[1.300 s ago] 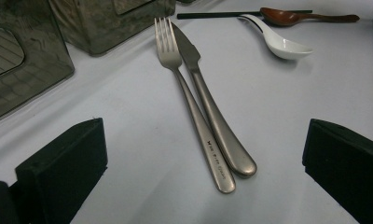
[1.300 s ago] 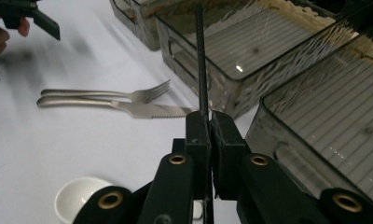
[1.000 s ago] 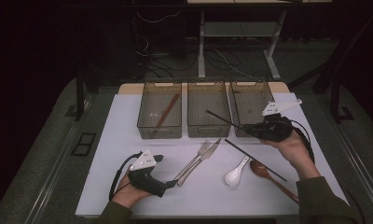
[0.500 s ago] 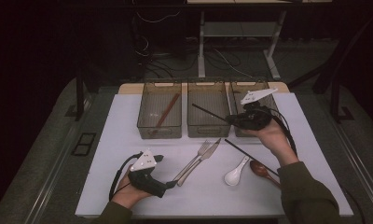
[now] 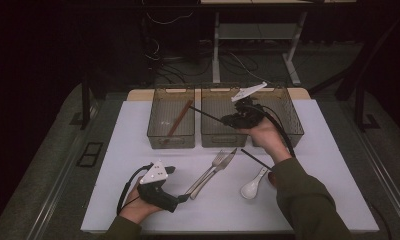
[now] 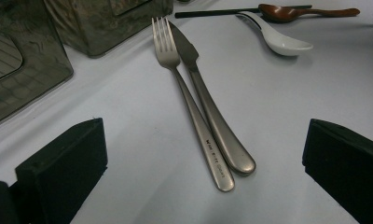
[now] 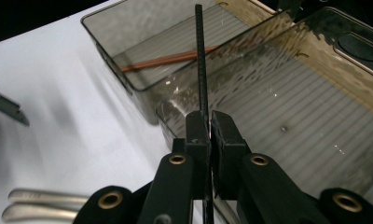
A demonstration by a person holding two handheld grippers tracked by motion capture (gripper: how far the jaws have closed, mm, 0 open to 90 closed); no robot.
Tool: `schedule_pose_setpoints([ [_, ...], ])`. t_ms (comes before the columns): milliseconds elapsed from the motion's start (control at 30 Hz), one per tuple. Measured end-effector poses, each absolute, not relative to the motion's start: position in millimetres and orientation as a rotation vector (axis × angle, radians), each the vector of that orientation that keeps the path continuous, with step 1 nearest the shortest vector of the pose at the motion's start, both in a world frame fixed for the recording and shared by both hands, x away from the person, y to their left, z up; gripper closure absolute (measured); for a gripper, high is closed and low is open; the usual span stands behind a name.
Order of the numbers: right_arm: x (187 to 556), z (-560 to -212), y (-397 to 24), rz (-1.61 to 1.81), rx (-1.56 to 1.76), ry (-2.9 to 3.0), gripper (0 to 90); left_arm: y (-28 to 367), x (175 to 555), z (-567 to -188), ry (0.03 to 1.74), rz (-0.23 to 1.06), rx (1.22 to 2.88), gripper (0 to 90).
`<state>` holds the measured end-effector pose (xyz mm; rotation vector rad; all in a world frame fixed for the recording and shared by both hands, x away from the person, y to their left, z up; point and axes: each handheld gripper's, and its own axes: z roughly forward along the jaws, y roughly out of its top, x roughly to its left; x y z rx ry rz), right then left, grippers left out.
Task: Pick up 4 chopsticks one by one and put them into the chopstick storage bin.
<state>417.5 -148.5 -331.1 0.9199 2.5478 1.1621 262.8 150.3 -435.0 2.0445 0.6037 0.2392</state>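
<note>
My right gripper (image 5: pixel 224 119) (image 7: pixel 207 122) is shut on a black chopstick (image 5: pixel 205 112) (image 7: pixel 201 60). It holds it above the middle clear bin (image 5: pixel 223 139), with the far tip over the left bin (image 5: pixel 158 131). In that left bin a brown chopstick (image 5: pixel 179 119) (image 7: pixel 161 59) lies slanted. My left gripper (image 5: pixel 184 198) (image 6: pixel 205 172) rests open at the table's front left, its jaws wide either side of the handles of a steel fork (image 6: pixel 175 70) (image 5: pixel 208 172) and knife (image 6: pixel 208 107), which lie side by side.
A second black chopstick (image 5: pixel 255 159) and a white spoon (image 5: pixel 253 186) (image 6: pixel 278 39) lie right of the fork. A brown spoon (image 6: pixel 287 10) sits beyond them. The right bin (image 5: pixel 294 127) stands behind my right hand. White table surface (image 5: pixel 138 150) stretches in front of the bins.
My right gripper has carried the black chopstick leftward, from in front of the right bin to over the middle bin. The left gripper has stayed put.
</note>
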Motion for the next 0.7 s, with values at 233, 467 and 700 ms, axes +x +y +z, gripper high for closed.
schedule_pose_setpoints([
  [233, 431.5, -334.6, -120.7, 1.154, 0.939, 2.565, 85.8, 150.0, 262.5, -435.4, 0.599, 0.246, 2.045, 0.0],
  [467, 445.7, -334.9, -95.8, 1.135, 0.970, 2.579, 85.8, 149.4, 262.4, -434.8, 0.594, 0.244, 2.053, 0.0],
  [700, 458.1, -335.3, -66.1, 1.088, 0.985, 2.591, 85.8, 148.3, 261.9, -434.7, 0.587, 0.247, 2.047, 0.0],
])
